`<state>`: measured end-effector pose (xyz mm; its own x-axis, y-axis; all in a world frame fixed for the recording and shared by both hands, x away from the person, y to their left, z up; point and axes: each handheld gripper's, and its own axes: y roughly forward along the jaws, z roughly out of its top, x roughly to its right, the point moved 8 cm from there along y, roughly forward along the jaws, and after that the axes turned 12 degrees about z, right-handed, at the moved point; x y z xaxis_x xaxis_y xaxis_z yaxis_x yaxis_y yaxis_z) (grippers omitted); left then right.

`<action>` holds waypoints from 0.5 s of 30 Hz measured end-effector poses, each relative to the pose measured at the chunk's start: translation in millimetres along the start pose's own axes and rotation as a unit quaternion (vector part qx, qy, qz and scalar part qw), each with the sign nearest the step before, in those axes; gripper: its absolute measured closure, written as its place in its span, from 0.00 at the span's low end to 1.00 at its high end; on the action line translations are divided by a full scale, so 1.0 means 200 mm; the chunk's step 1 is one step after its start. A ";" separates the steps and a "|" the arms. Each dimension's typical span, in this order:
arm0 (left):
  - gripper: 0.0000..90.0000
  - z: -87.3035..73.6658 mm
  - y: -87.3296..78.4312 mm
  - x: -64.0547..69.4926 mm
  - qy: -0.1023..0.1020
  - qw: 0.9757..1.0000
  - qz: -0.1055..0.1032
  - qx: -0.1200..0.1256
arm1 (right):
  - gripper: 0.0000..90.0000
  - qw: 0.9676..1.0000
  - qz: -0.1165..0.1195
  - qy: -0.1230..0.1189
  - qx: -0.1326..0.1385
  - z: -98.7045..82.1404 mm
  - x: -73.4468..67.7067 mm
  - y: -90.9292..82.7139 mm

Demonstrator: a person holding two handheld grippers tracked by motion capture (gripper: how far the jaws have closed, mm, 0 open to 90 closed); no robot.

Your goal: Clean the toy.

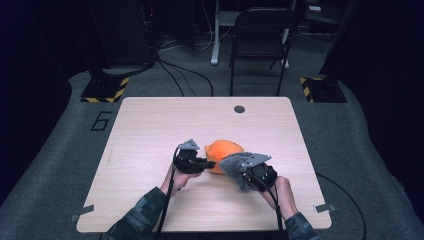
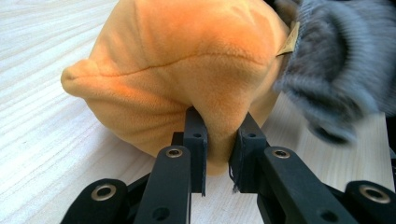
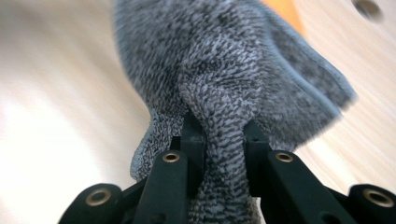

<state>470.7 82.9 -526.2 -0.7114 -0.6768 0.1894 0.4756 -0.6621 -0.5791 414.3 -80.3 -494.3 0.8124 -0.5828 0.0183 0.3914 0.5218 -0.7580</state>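
An orange plush toy (image 1: 224, 150) lies near the middle of the wooden table (image 1: 150, 130). My left gripper (image 1: 207, 164) reaches in from its left and is shut on a fold of the orange plush toy (image 2: 187, 70), pinched between the jaws. My left gripper (image 2: 218, 154) shows the fabric squeezed between its pads. A grey knitted cloth (image 1: 237, 167) hangs at the toy's right side, and my right gripper (image 1: 245, 172) is shut on it. In the right gripper view the grey cloth (image 3: 224, 70) bunches between the jaws of my right gripper (image 3: 223, 149).
A dark round grommet hole (image 1: 239, 109) sits near the table's far edge. A black chair (image 1: 260, 35) and a desk leg stand beyond the table on the grey floor. Tape tabs mark the table's near corners (image 1: 325, 207).
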 end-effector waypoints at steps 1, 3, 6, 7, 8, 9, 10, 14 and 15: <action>0.87 0.00 0.00 0.01 0.001 1.000 0.000 0.000 | 0.85 1.000 0.009 -0.013 0.005 0.02 -0.03 0.00; 0.87 0.00 0.00 0.01 0.006 1.000 -0.001 -0.001 | 0.85 0.999 0.026 -0.036 -0.002 0.04 -0.10 0.02; 0.87 0.00 0.00 0.01 0.004 1.000 -0.001 -0.002 | 0.85 0.998 0.038 -0.046 -0.018 0.04 -0.14 0.09; 0.87 0.00 0.00 0.01 0.003 1.000 0.001 0.000 | 0.85 0.998 0.039 -0.046 -0.022 0.04 -0.13 0.12; 0.87 0.00 0.00 0.01 0.004 1.000 0.001 -0.001 | 0.85 0.998 0.039 -0.044 -0.025 0.03 -0.13 0.14; 0.87 0.00 0.00 0.01 0.005 1.000 0.001 -0.001 | 0.85 0.998 0.038 -0.033 -0.028 0.02 -0.12 0.16; 0.87 0.00 0.00 0.01 0.004 1.000 0.001 -0.001 | 0.85 0.998 0.035 -0.039 -0.032 0.02 -0.09 0.17; 0.87 0.00 0.01 0.01 0.000 1.000 -0.003 -0.002 | 0.85 0.999 0.029 -0.003 -0.032 -0.03 0.02 0.16; 0.87 0.00 0.01 0.01 0.000 1.000 -0.003 -0.002 | 0.85 0.999 0.025 0.006 -0.032 -0.04 0.03 0.16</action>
<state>469.4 80.8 -527.2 -0.7149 -0.6721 0.1930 0.4685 -0.6652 -0.5814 428.9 -72.7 -523.3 0.8243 -0.5654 -0.0280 0.3219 0.5088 -0.7984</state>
